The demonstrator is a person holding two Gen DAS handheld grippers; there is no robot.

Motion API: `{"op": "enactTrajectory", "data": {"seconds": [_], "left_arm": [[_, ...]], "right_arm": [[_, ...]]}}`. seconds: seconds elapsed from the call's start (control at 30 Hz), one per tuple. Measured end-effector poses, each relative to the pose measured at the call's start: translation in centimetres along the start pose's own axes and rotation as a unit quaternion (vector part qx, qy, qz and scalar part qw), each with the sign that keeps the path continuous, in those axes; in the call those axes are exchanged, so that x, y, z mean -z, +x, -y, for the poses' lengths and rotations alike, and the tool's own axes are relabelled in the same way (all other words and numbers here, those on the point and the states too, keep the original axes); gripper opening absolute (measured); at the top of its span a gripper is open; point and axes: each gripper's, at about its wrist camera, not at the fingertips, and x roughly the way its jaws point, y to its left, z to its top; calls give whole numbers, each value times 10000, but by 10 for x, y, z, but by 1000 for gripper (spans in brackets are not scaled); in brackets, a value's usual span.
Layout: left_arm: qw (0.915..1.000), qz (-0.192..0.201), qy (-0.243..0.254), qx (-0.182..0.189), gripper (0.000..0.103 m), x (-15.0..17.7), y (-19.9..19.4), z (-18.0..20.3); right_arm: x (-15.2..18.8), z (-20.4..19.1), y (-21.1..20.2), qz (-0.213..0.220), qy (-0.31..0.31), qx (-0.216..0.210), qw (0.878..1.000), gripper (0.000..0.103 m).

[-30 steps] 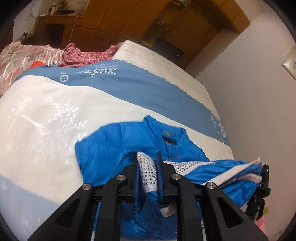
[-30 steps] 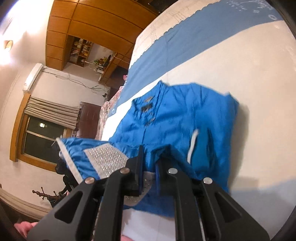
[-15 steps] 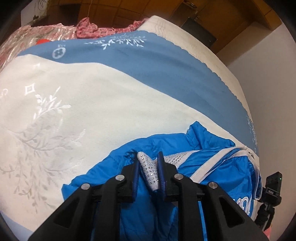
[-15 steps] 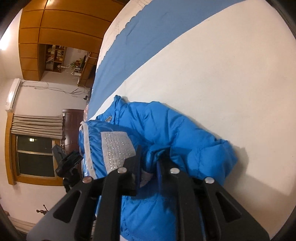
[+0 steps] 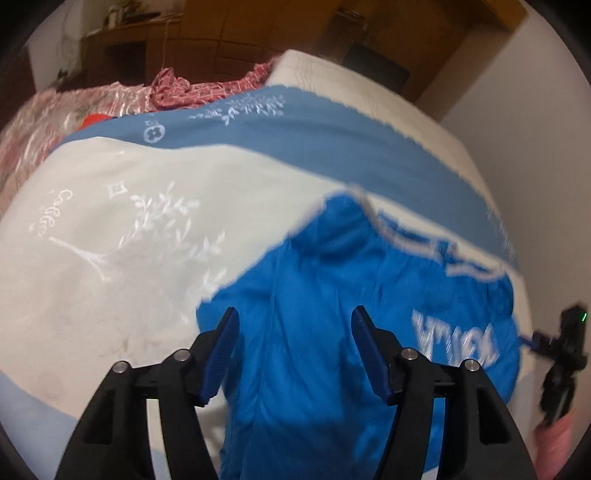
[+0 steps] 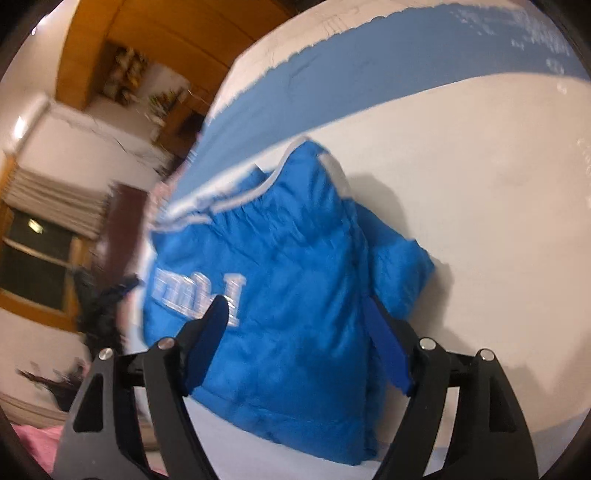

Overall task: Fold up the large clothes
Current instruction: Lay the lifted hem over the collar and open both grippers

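Observation:
A bright blue padded jacket (image 5: 332,325) with white trim and silver lettering lies folded over on the white and blue bedspread (image 5: 129,221). My left gripper (image 5: 295,332) is open and empty, just above the jacket's near edge. In the right wrist view the same jacket (image 6: 295,295) lies as a compact bundle, lettering facing up. My right gripper (image 6: 295,325) is open and empty above the jacket, its jaws spread wide on either side of it.
Pink and red bedding (image 5: 177,88) is piled at the far end of the bed. Wooden cabinets (image 5: 258,29) stand behind it. A white wall (image 5: 535,129) runs along the right side. A dark tripod (image 5: 561,354) stands beside the bed, also visible in the right wrist view (image 6: 99,306).
Both grippers were shut on the jacket's studded trim, carried it forward over the rest of the jacket, then opened and let go. The jacket now lies folded with its lettering up.

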Motion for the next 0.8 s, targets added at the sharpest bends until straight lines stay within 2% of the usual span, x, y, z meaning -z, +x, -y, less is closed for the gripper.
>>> {"op": "enactTrajectory", "data": {"seconds": [0.03,0.07,0.1,0.17,0.2,0.3,0.4,0.5,0.57,0.67,0.73,0.8], "left_arm": [[9999,-40,130,-97,62,7,4,5],[9995,-55,213,-222,61,12,8,10],[9993,-67,246,-290,51,15,9,12],[9984,-77,289,-478,33,22,15,20],[9984,-44,302,-483,22,22,14,23],[9986,209,228,-437,13,15,2,30],[9977,538,177,-364,12,-1,-13,36],[9971,604,171,-434,12,-19,-7,40],[9971,514,130,-550,12,-29,8,38],[9973,118,19,-720,13,-32,41,25],[9971,-68,16,-752,17,-26,62,18],[9970,-41,92,-769,19,-20,69,16]], "right_arm": [[2,-2,7,-77,-55,176,9998,75],[4,-4,13,-125,-84,301,9994,67],[5,-6,17,-149,-118,400,9990,51],[5,-13,24,-171,-209,638,9976,33],[4,-16,23,-124,-273,719,9970,19],[-2,-22,9,114,-297,526,9981,8],[-11,-24,-11,426,-256,523,9974,7],[-27,-16,-11,561,-34,568,9968,7],[-33,-5,0,515,66,721,9960,7],[-33,12,28,282,252,916,9951,7],[-25,25,41,194,401,859,9953,10],[-16,34,50,253,510,765,9954,11]]}}
